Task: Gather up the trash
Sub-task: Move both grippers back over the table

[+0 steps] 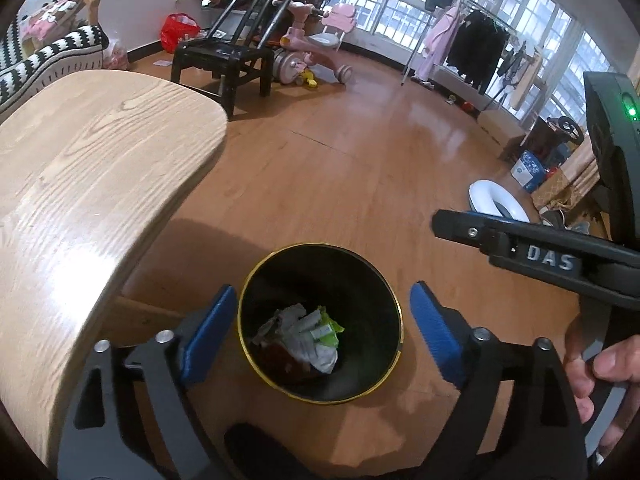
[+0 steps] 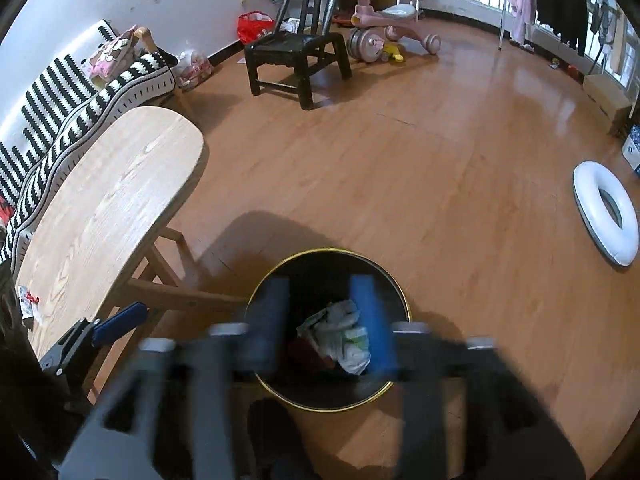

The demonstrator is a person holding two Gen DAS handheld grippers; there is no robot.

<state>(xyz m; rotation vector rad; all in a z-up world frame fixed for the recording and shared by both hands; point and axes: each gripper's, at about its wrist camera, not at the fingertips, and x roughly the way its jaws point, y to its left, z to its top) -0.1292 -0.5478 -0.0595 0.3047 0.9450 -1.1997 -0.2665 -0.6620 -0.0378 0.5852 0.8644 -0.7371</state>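
Note:
A black trash bin with a gold rim [image 1: 394,300] stands on the wood floor beside the table and holds crumpled white and green wrappers [image 1: 308,336]. My left gripper [image 1: 322,330] is open and empty above the bin. The right gripper's body [image 1: 540,254] crosses the right side of that view. In the right wrist view the right gripper [image 2: 324,320] is blurred, open and empty above the same bin [image 2: 400,296] and its trash [image 2: 344,338]. A small wrapper [image 2: 27,300] lies on the table's near left edge.
A light wooden table [image 1: 88,184] stands left of the bin. A black chair [image 1: 224,56], a pink tricycle [image 1: 312,48], a striped sofa [image 2: 60,92] and a white ring [image 2: 604,216] stand around the floor.

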